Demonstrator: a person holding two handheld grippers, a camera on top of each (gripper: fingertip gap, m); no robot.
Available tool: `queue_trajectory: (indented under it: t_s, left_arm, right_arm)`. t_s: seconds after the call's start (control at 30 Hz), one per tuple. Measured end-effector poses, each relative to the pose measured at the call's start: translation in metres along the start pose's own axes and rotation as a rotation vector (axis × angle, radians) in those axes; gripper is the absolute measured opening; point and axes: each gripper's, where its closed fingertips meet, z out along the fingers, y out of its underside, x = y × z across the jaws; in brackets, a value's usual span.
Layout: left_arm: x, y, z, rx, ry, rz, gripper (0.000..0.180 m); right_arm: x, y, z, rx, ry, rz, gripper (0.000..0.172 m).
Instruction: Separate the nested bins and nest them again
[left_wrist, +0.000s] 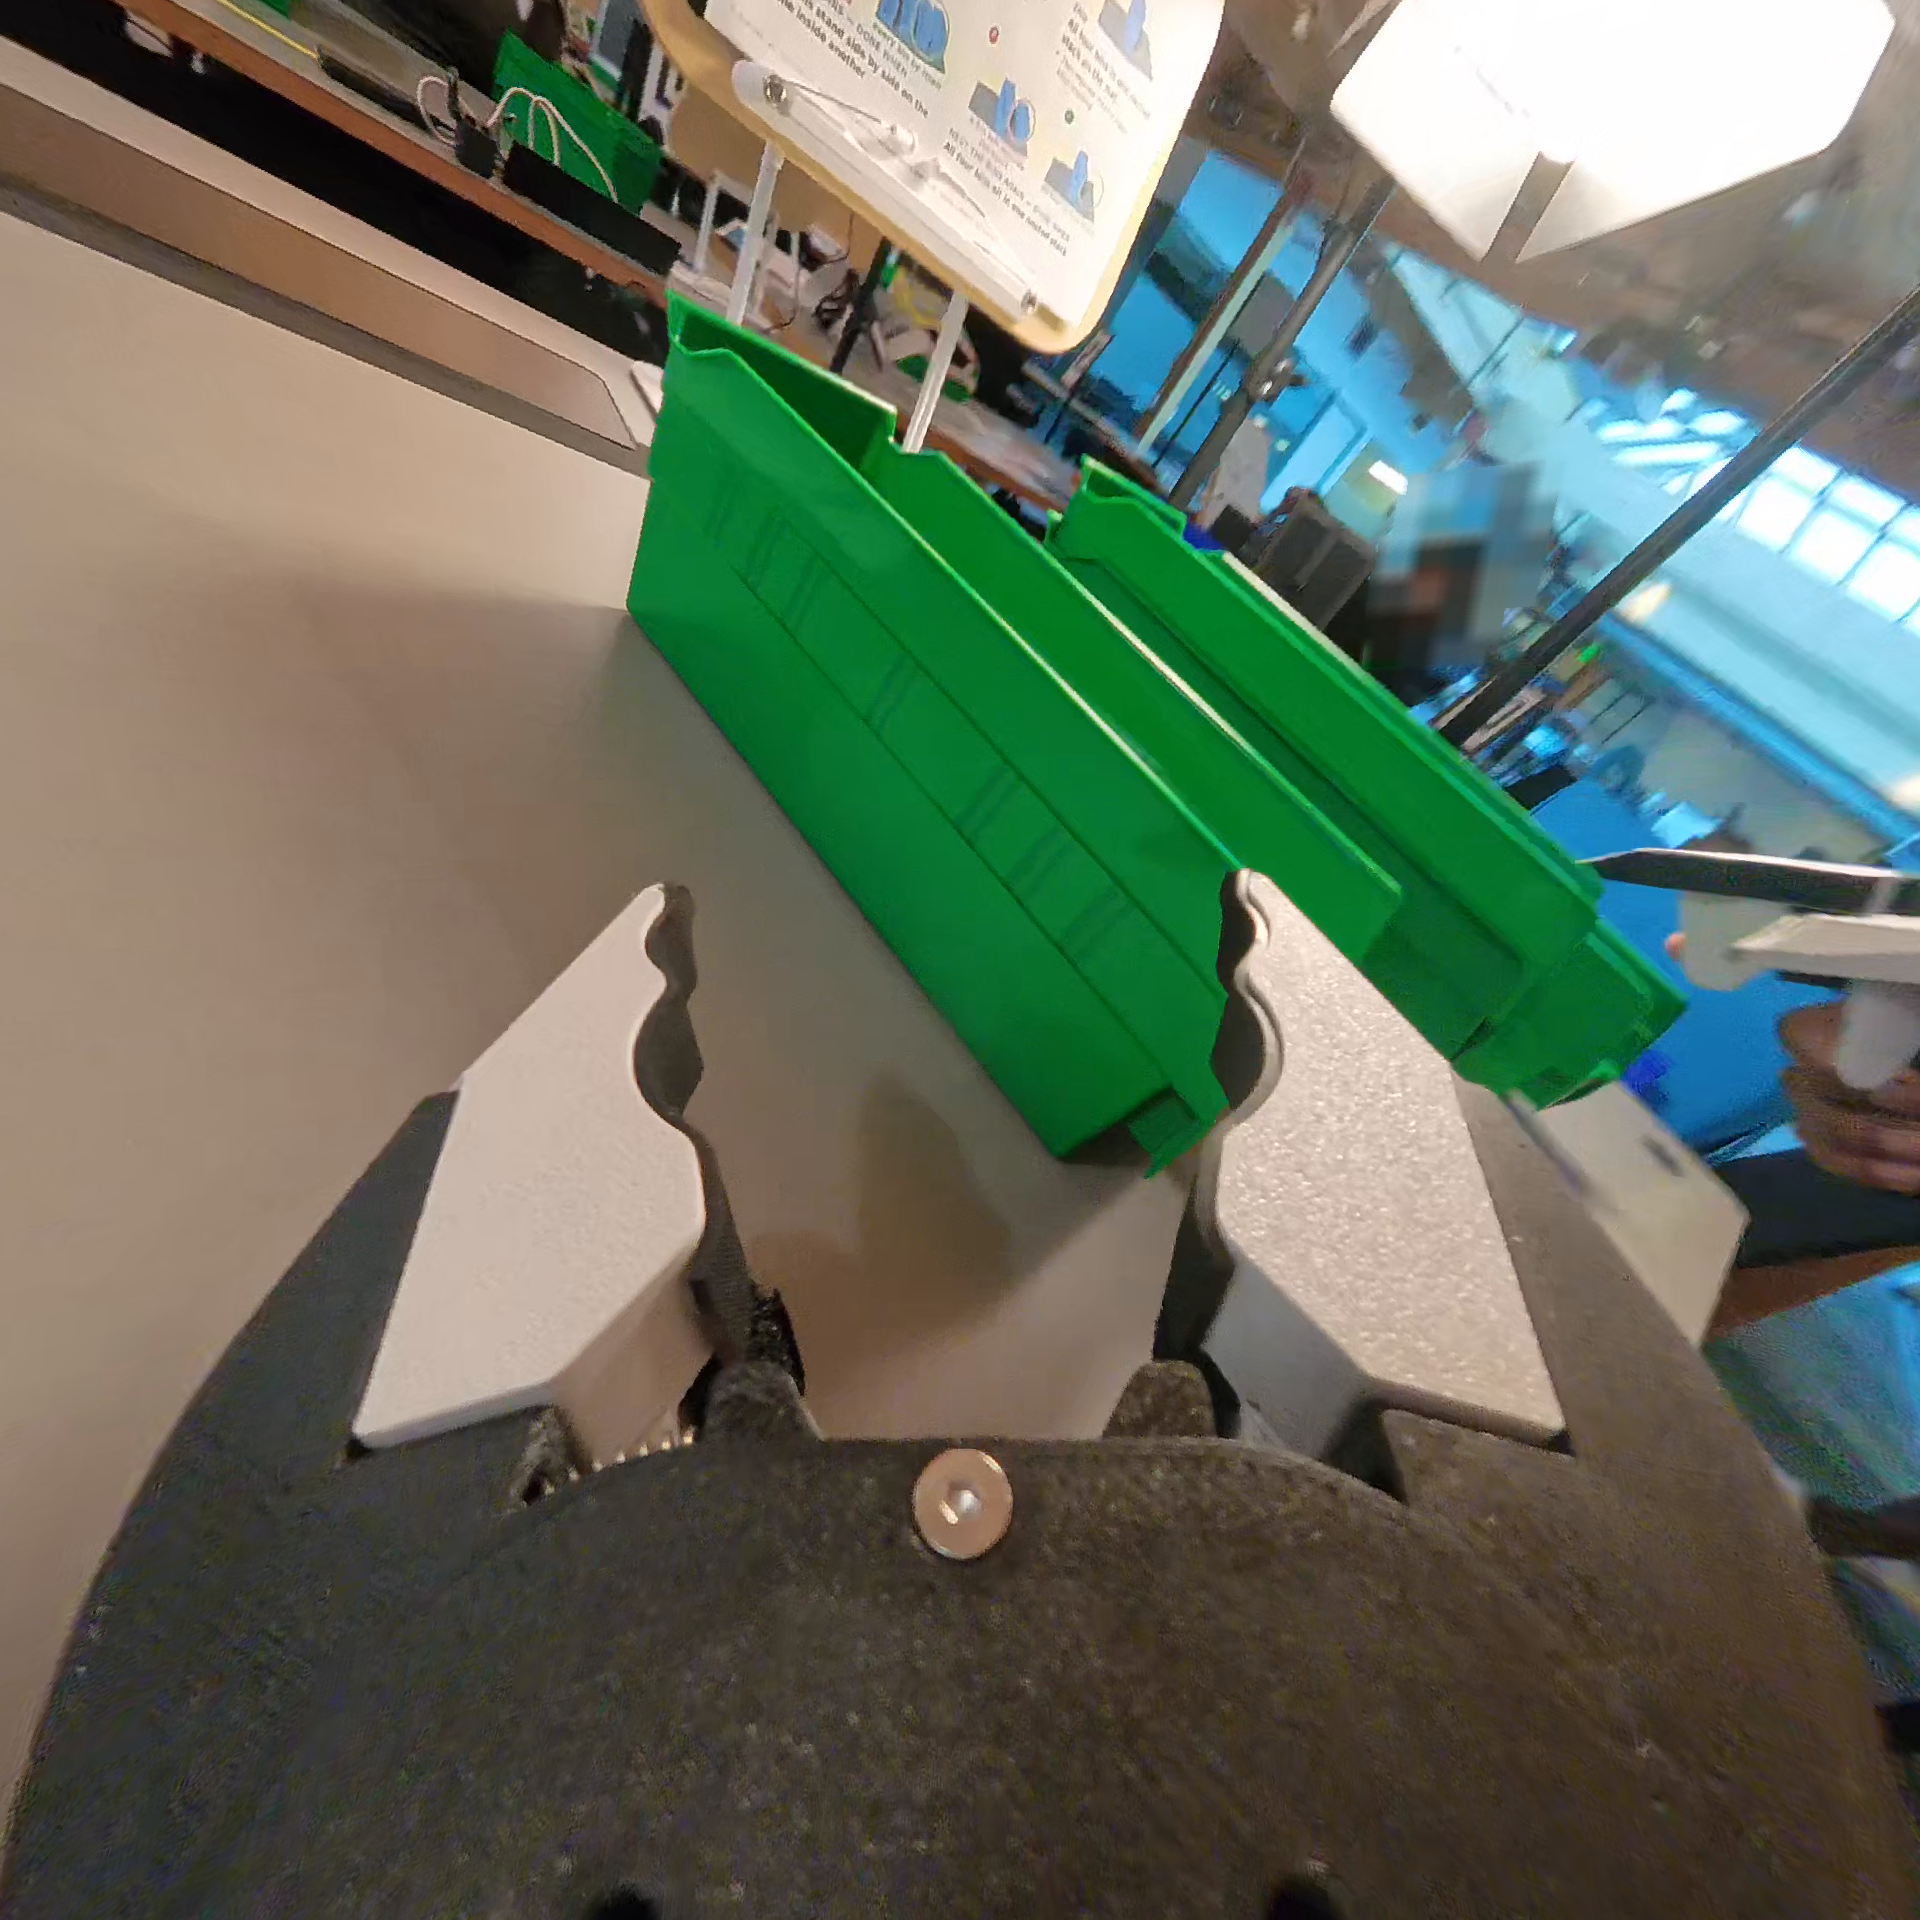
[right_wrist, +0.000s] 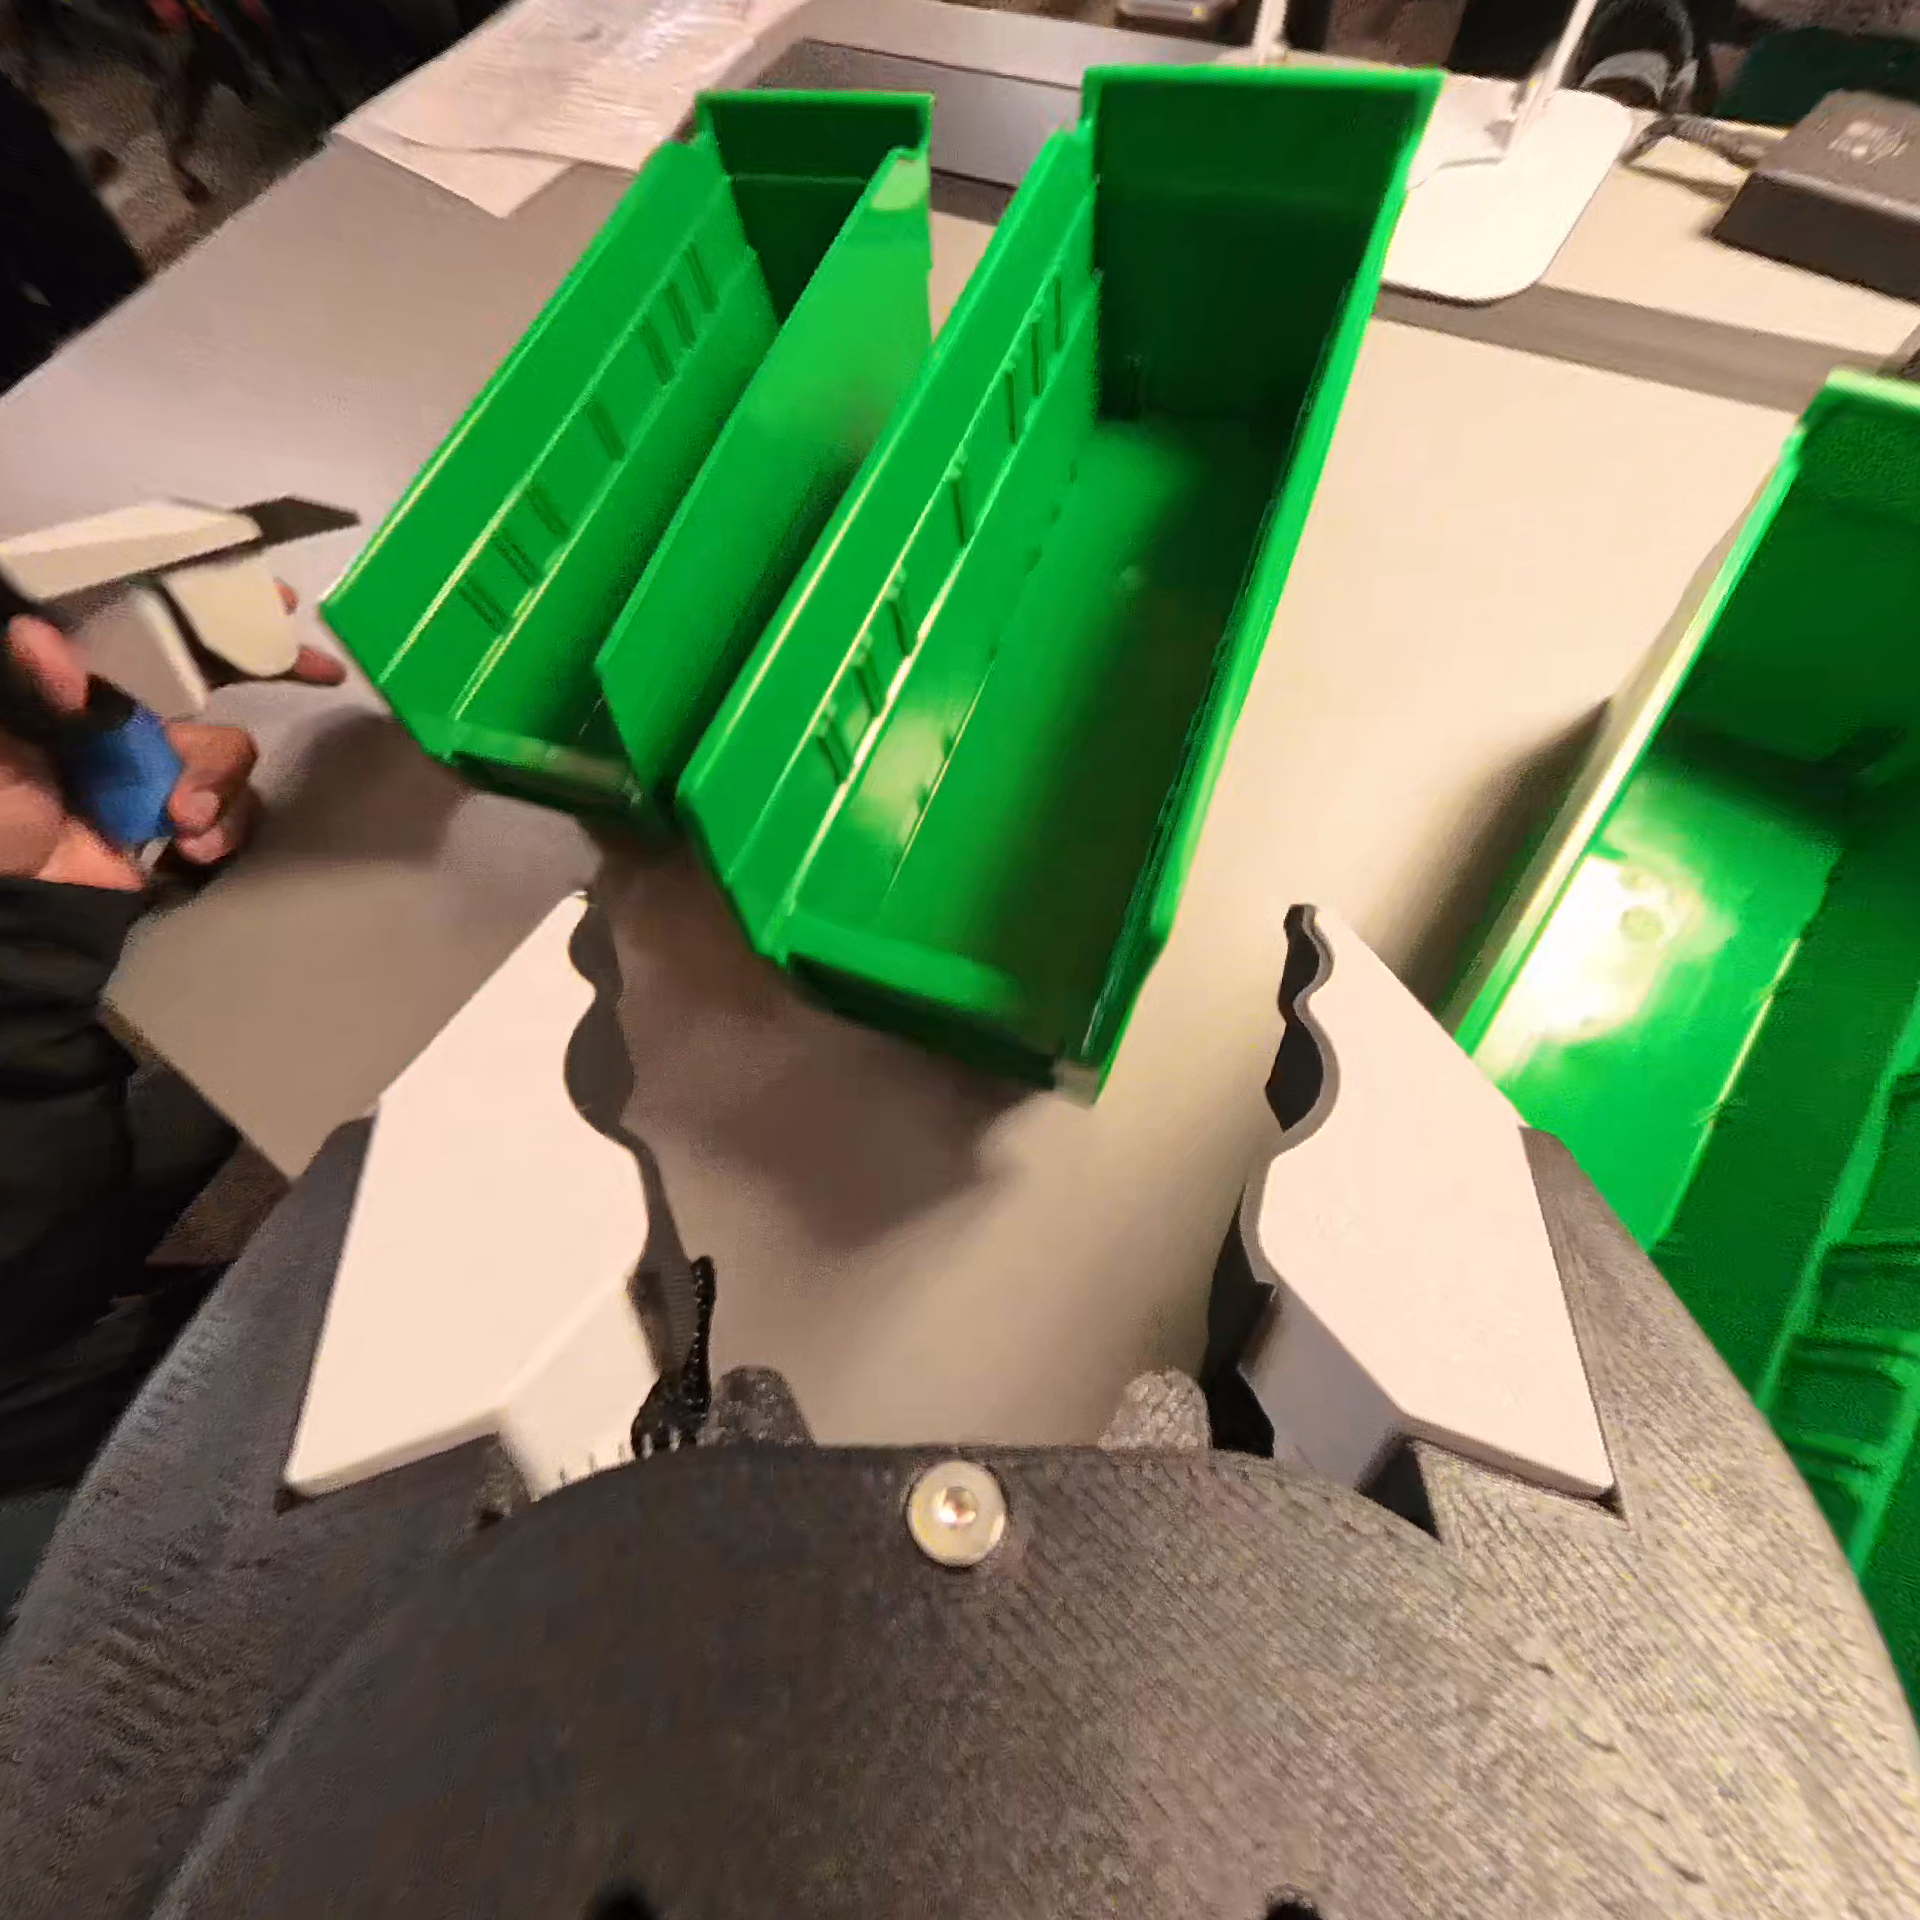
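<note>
Three green bins stand open side up on the grey table (right_wrist: 1455, 520): a left bin (right_wrist: 582, 468), a middle bin (right_wrist: 1091, 582) and a right bin (right_wrist: 1714, 831) cut off by the frame edge. My right gripper (right_wrist: 940, 909) is open wide and empty, above the table just short of the middle bin's near end. My left gripper (left_wrist: 956, 888) is open and empty, low beside the left bin (left_wrist: 935, 748); that bin's near corner lies by my right finger (left_wrist: 1278, 997). The middle bin (left_wrist: 1351, 748) stands behind it. The left gripper also shows in the right wrist view (right_wrist: 177, 561), just left of the left bin.
A sign board on a white stand (left_wrist: 935, 135) rises behind the bins; its base (right_wrist: 1496, 187) sits on the table's far side. A paper sheet (right_wrist: 582, 83) and a dark box (right_wrist: 1829, 197) lie at the back. A person's hand (right_wrist: 187, 769) is at the left.
</note>
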Motion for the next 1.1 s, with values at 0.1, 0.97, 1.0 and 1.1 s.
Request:
queue_trajectory:
  t_s: [0.1,0.97,1.0,1.1]
  left_arm:
    - [0.027,-0.01,-0.01,-0.023,-0.005,0.103,0.101]
    - [0.183,-0.002,0.209,-0.61,-0.057,0.37,0.127]
    - [0.179,0.0,0.215,-0.631,-0.074,0.352,0.131]
    - [0.174,0.007,0.228,-0.668,-0.108,0.26,0.138]
  right_arm:
    - [-0.022,0.031,-0.019,0.076,-0.07,-0.02,0.12]
    - [-0.069,0.062,0.012,0.331,-0.39,0.221,0.095]
    - [-0.071,0.06,0.012,0.344,-0.397,0.228,0.094]
    - [-0.074,0.058,0.008,0.375,-0.412,0.22,0.093]
